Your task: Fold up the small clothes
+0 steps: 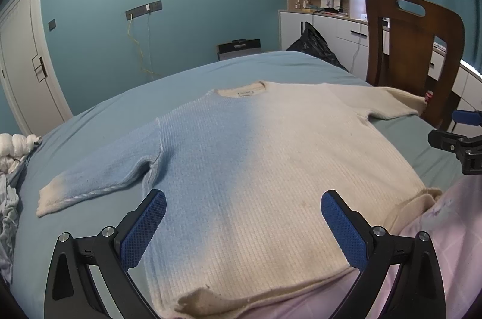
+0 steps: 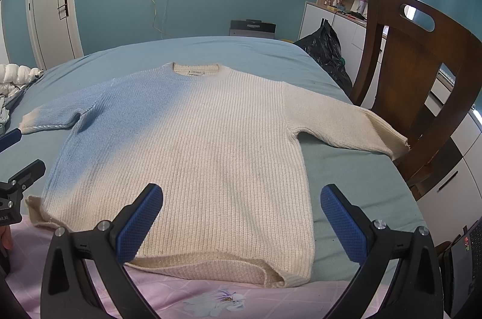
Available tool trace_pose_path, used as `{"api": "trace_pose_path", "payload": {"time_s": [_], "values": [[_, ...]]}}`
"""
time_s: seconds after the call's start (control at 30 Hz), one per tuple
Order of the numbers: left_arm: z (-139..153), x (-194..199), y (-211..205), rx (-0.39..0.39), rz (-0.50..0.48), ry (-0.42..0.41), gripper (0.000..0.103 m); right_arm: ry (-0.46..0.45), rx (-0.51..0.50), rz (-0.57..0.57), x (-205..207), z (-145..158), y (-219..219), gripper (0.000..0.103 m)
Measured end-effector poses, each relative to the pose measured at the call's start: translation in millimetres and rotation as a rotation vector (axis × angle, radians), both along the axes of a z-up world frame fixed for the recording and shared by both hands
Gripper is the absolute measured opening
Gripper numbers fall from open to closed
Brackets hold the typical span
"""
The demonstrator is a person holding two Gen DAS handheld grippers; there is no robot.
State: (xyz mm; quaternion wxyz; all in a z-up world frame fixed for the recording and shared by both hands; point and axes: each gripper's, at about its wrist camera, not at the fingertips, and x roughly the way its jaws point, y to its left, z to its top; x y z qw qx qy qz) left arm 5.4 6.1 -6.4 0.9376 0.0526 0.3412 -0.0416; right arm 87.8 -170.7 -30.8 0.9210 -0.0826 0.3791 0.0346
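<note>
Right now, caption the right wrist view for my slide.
Open right gripper poised over a flat blue-and-cream sweater on the bed.

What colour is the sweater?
Blue fading to cream, clearest in the right wrist view: sweater.

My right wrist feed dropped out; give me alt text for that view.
A cream and blue sweater lies flat on a blue bed, sleeves spread. The open right gripper hovers over its hem; a wooden chair stands at right.

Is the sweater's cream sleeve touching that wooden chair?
Cannot tell. In the right wrist view the cream sleeve overlaps the wooden chair, its cuff past the bed's edge, but neither contact nor gap shows plainly.
</note>
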Motion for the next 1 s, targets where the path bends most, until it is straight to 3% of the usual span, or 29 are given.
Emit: {"api": "trace_pose_path", "payload": {"time_s": [1.0], "values": [[-3.0,4.6,4.5,-0.017,0.016,0.02,0.103,0.021,0.017,-0.002,3.4,-0.8,-3.5,0.102]]}}
